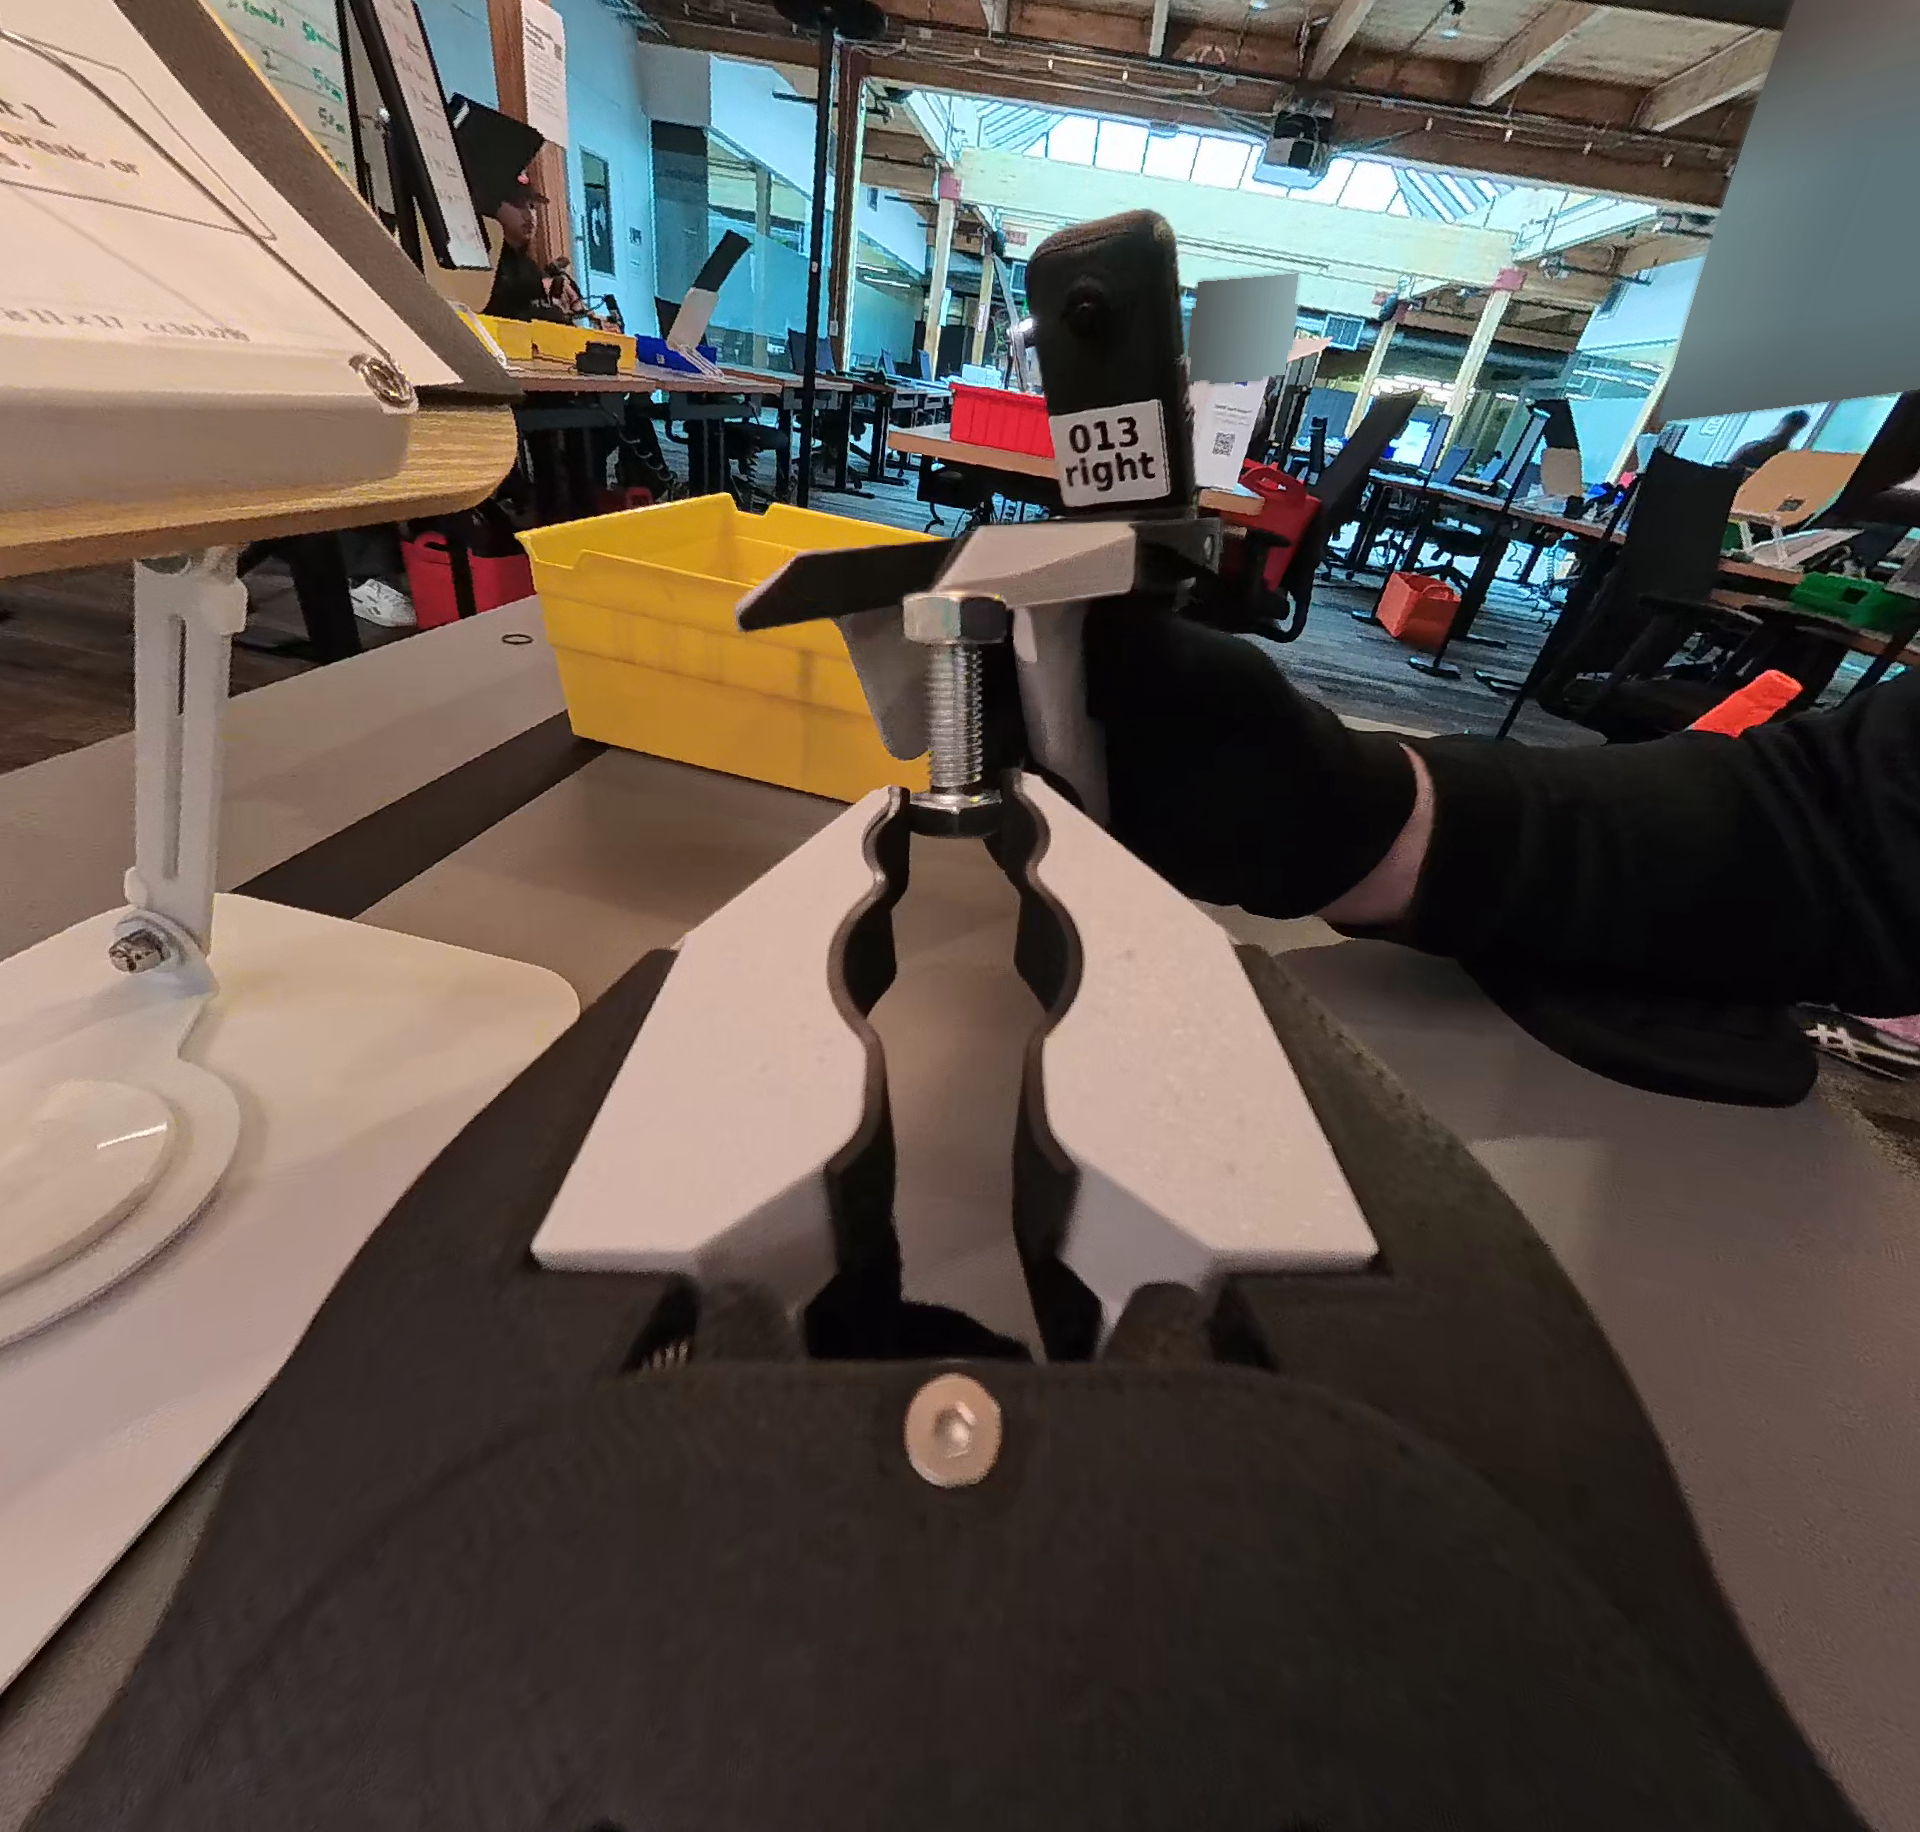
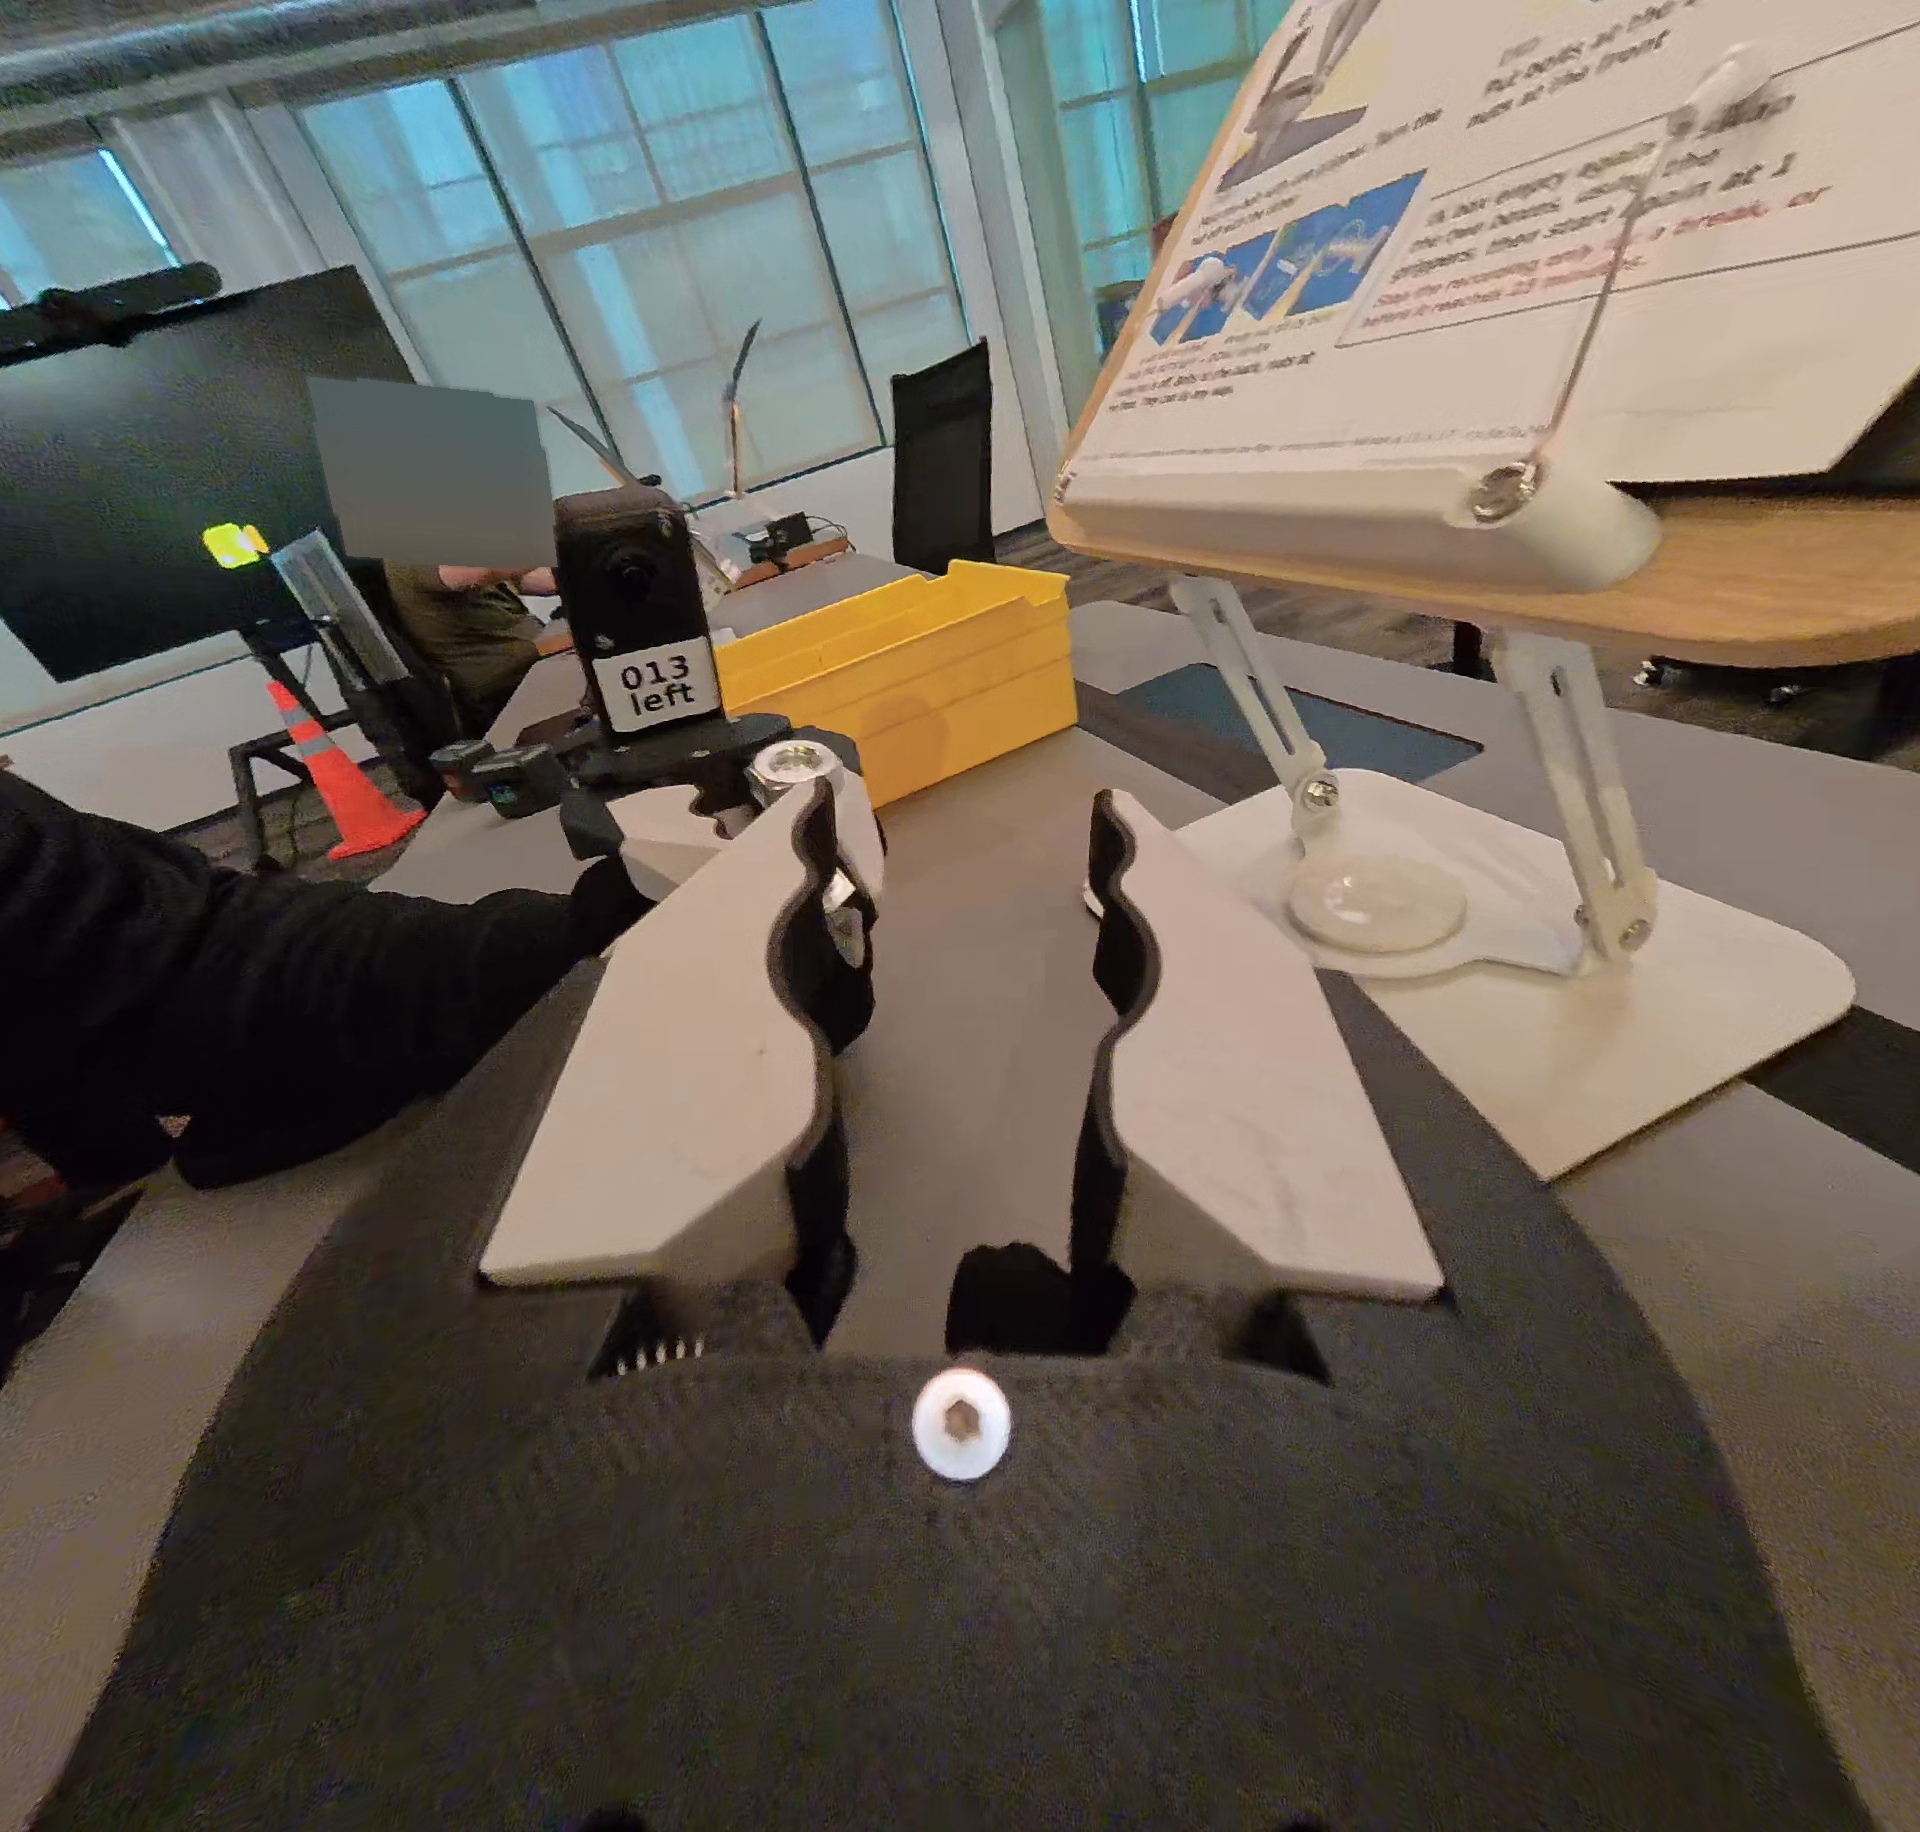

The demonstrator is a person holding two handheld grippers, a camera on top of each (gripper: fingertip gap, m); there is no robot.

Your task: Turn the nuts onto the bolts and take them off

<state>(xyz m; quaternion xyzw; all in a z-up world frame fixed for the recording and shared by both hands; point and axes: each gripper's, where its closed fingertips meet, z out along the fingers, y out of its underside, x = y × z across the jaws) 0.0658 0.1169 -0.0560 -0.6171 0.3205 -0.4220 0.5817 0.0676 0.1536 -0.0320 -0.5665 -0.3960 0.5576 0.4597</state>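
Note:
A silver bolt stands upright, hex head on top, with a nut near its lower end. My left gripper is shut on the nut at its fingertips. My right gripper, held by a black-gloved hand, sits at the bolt head. In the right wrist view my right gripper is open with a wide gap. The bolt shows just beyond its left fingertip, held in my left gripper. Nothing is clamped between the right fingers.
A yellow bin stands on the grey table just behind the bolt; it also shows in the right wrist view. A white stand carrying an instruction sheet sits close on the left of my left gripper, and right of my right gripper. Across from one pair of fingers to the other is roughly 5 cm.

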